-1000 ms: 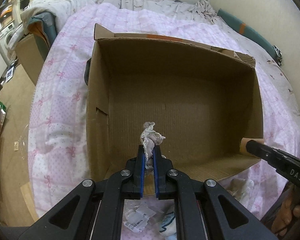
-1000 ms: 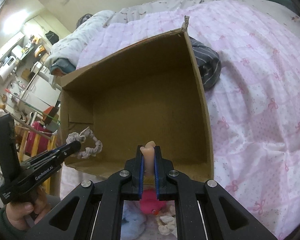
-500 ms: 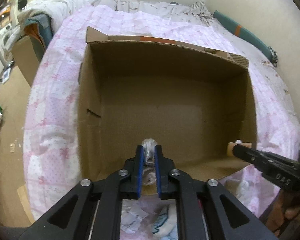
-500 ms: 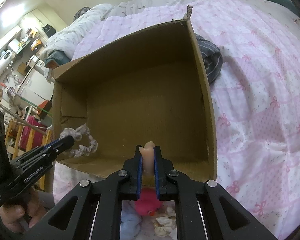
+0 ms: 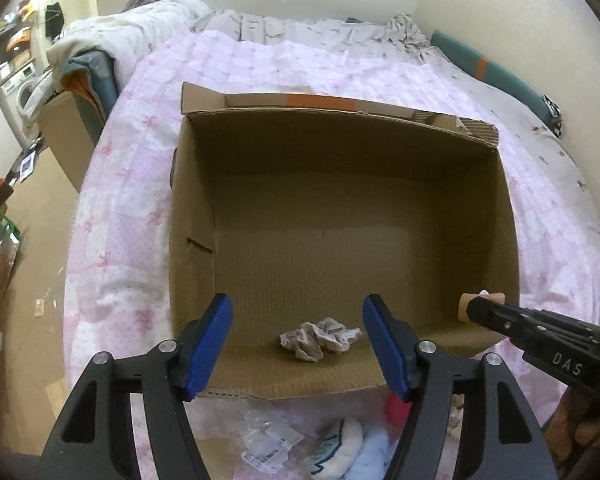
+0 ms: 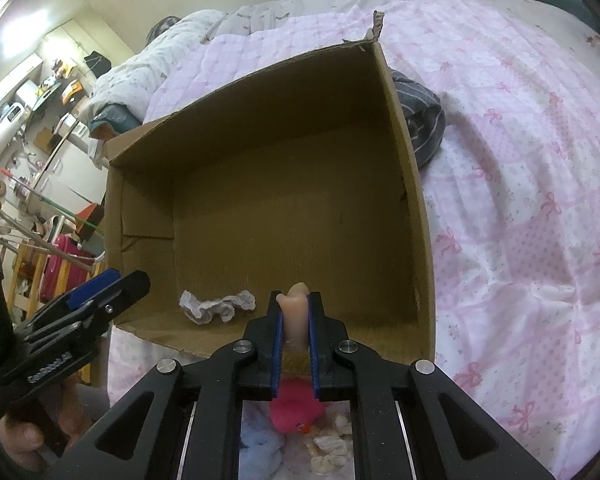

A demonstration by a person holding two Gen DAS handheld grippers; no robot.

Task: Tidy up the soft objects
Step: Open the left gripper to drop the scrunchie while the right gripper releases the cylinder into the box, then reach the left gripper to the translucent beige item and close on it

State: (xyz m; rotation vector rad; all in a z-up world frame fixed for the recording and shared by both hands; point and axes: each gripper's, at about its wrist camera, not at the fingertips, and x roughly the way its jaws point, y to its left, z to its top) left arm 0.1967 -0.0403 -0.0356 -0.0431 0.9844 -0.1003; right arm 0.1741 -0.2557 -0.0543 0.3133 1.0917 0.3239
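Left gripper (image 5: 296, 340) spread wide, holding nothing, blue pads (image 5: 208, 344) either side of the near edge of the box (image 5: 192, 216). Scrunchie (image 5: 320, 338), crumpled and pale, lying on the box floor just inside the near wall, between the open fingers and clear of both. Same scrunchie (image 6: 218, 306) in the right wrist view, near the box's (image 6: 416, 216) front-left corner, with the left gripper (image 6: 104, 286) just outside that corner. Right gripper (image 6: 294, 314) clamped on a peach soft piece (image 6: 294, 314), upright between the blue pads (image 6: 277, 344), tip poking above them, hovering over the near rim of the box at its right side. Tip of that piece (image 5: 482, 300) and the right gripper (image 5: 496, 312) also seen from the left wrist, by the box's right wall. Box open-topped, resting on a pink quilt (image 6: 520, 200) with bow prints. In front of the box, on the quilt: a pink plush (image 6: 296, 404), a light blue fluffy item (image 6: 260, 448), some cream scrunchies (image 6: 332, 448), a white pouch (image 5: 340, 440) and a tagged clear packet (image 5: 268, 444). Dark striped cloth (image 6: 424, 128) just beyond the box's right wall.
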